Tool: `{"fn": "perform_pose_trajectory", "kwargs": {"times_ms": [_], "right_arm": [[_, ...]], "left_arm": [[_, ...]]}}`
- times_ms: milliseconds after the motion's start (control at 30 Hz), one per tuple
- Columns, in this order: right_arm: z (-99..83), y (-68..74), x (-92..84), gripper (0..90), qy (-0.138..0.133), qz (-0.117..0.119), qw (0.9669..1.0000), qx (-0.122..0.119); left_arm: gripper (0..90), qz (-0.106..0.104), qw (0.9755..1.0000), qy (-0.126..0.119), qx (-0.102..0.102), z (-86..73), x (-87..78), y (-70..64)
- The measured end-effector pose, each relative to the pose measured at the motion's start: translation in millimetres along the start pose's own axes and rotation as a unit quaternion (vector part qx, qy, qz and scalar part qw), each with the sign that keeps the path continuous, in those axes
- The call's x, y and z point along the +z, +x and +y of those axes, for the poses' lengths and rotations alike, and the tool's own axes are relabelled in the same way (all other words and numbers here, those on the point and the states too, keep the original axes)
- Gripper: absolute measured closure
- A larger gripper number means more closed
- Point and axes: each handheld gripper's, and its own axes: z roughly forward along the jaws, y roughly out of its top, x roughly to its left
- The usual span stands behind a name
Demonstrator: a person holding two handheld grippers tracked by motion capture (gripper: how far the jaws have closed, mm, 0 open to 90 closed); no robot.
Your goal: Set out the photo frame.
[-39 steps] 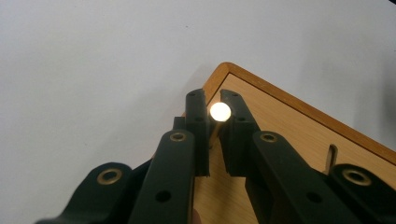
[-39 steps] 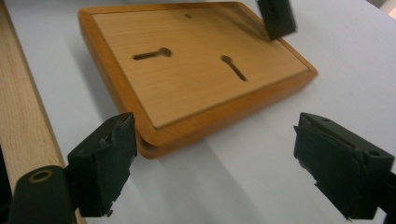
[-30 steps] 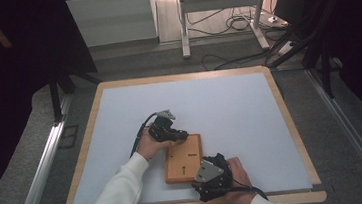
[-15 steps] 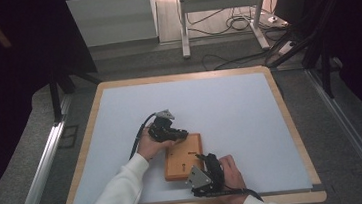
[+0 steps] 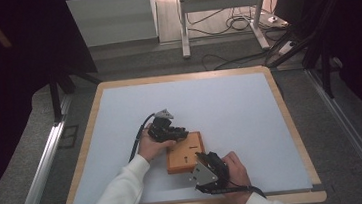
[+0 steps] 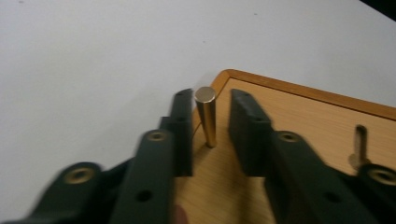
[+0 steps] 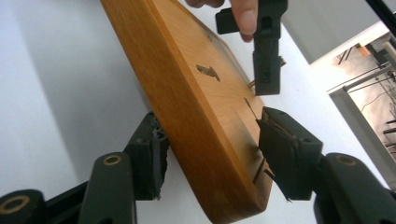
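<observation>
Up close, left claw [image 6: 210, 135] straddles the brass pin [image 6: 206, 116] untouched; right claw [image 7: 210, 154] clamps the wooden board [image 7: 196, 102].

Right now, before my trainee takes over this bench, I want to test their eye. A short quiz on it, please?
1. True or false: the brass pin lies flat on the wooden board.
2. What stands between the left gripper's jaws? A the brass pin, B a cable, C nothing.
3. Which table edge is the board nearest?
Key: 1 false, it stands upright; 2 A, the jaws have just been opening; 3 the person's edge.
</observation>
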Motion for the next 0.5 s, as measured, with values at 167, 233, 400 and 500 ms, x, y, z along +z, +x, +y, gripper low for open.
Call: {"fn": "perform_pose_trajectory", "kwargs": {"times_ms": [167,233,400,500], "right_arm": [[1.1,-4.8,-1.9,45.9,-0.003,-0.002,1.0,0.001],[1.1,-5.2,-2.2,45.9,-0.002,-0.001,1.0,0.0],[1.2,-6.1,-2.3,45.9,-0.002,0.0,1.0,0.003],[1.6,-9.1,-2.5,45.9,-0.004,0.005,0.9999,0.008]], "left_arm": [[49.5,0.029,0.9995,-0.004,-0.006,-2.8,-9.0,2.7],[42.5,0.037,0.9992,-0.012,-0.011,-5.9,-15.3,3.7],[36.0,0.065,0.9971,-0.03,-0.024,-21.3,-39.9,7.9],[34.9,0.071,0.9962,-0.04,-0.031,-28.5,-52.8,10.5]]}}
